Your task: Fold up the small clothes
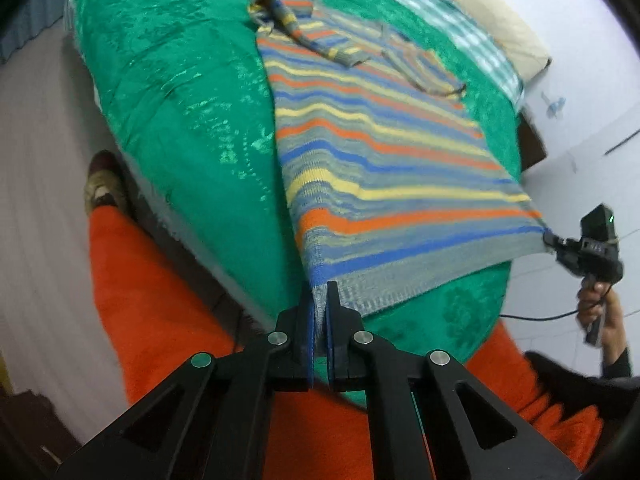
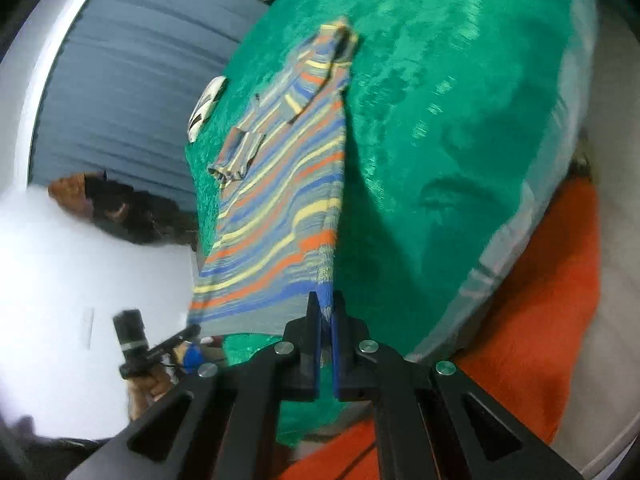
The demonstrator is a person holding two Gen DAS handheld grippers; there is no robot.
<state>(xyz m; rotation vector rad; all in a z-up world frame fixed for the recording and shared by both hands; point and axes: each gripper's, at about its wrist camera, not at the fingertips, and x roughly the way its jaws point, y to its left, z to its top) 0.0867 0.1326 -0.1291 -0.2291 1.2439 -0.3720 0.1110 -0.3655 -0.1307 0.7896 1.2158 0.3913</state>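
A knitted sweater (image 1: 380,140) with orange, yellow, blue and grey stripes lies flat on a green bedspread (image 1: 180,100), both sleeves folded in over its upper part. My left gripper (image 1: 320,292) is shut on the near hem corner. The other hem corner is pinched by my right gripper (image 1: 549,237), seen at the right edge with a hand (image 1: 600,308) on its grip. In the right wrist view the right gripper (image 2: 325,300) is shut on the sweater's (image 2: 280,200) blue and grey hem corner. There the left gripper (image 2: 190,330) holds the far corner at lower left.
The person's orange trousers (image 1: 160,280) and a shoe (image 1: 102,184) are below the bed's edge. A cream pillow (image 1: 500,20) lies at the far side. A white patterned item (image 2: 206,106) sits at the bedspread's (image 2: 440,120) edge beside a blue-grey ribbed surface (image 2: 140,60).
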